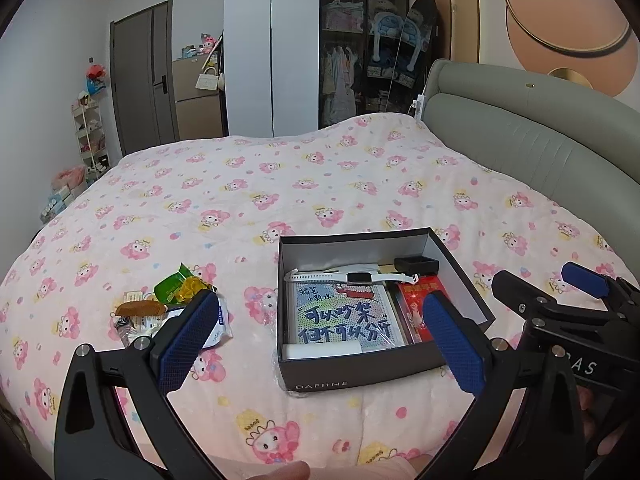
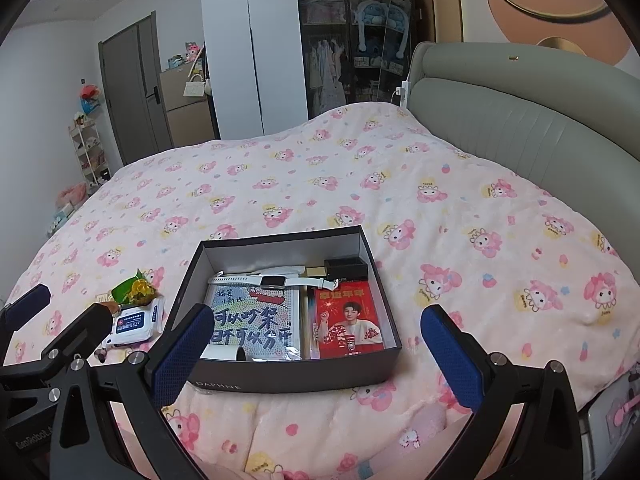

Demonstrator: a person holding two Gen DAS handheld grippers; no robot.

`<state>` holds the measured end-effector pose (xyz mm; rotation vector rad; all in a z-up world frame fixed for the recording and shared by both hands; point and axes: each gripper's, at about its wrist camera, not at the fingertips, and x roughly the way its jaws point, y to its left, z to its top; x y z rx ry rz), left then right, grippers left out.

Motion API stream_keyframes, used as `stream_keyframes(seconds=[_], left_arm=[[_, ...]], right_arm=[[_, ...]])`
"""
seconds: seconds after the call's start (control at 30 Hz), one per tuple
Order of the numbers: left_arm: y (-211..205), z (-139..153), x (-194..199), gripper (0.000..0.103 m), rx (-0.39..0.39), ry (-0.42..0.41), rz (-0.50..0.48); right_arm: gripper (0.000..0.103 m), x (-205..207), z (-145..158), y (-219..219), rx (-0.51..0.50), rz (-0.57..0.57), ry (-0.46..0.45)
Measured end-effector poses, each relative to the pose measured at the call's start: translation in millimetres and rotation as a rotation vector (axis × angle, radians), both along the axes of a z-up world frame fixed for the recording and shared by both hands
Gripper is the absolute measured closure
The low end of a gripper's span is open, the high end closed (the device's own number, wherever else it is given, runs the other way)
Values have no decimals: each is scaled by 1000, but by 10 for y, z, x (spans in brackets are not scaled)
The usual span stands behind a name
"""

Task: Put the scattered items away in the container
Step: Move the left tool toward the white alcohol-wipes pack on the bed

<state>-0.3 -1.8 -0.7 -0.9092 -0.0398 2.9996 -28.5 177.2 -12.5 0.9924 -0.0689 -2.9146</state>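
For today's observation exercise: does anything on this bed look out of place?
Yes. A small pile, green snack packet, wipes pack and brown comb, lies loose on the bedspread left of the box, not inside. Nothing looks spilled or damaged.

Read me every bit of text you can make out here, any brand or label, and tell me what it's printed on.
"DAPHNE": front wall of the dark box.
"可以吵架 但不可以分开": large handwritten characters on the picture sheet in the box; smaller characters above them are unclear.
"75%": white wipes pack; the rest is too small.
Red card: gold characters on top, too blurred.
"AS": end of a cut-off word on the right hand-held gripper.
Green snack packet: unreadable.
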Motion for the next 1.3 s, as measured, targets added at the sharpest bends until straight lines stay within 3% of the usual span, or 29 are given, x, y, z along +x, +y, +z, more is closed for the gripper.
stream_keyframes(seconds=[0.43, 0.57, 0.73, 0.9, 1.03, 1.1, 1.23, 1.3], left_arm=[[-178, -30, -44, 0, -2, -11, -1], [-393, 55, -22, 0, -28, -6, 16], [-1007, 153, 91, 0, -61, 1, 121], [-1817, -57, 177, 1, 32, -61, 253], [-2327, -419, 132, 20, 109, -148, 339], [-2549, -650, 50, 31, 153, -207, 361], [-2862, -1107, -228, 48, 215, -345, 324], [-2928, -1377, -401, 59, 261, -426, 269]], right_arm=[[0, -53, -29, -128, 21, 18, -2], [0, -157, 82, -350, 6, 127, 12], [0, -320, 252, -830, 7, 315, 49], [0, -581, 227, -1626, 48, 510, 34], [0, -810, -162, -2165, 62, 608, -83], [6, -911, -406, -2380, 53, 642, -162], [35, -1083, -917, -2761, 56, 681, -292], [41, -1151, -1124, -2952, 74, 698, -334]])
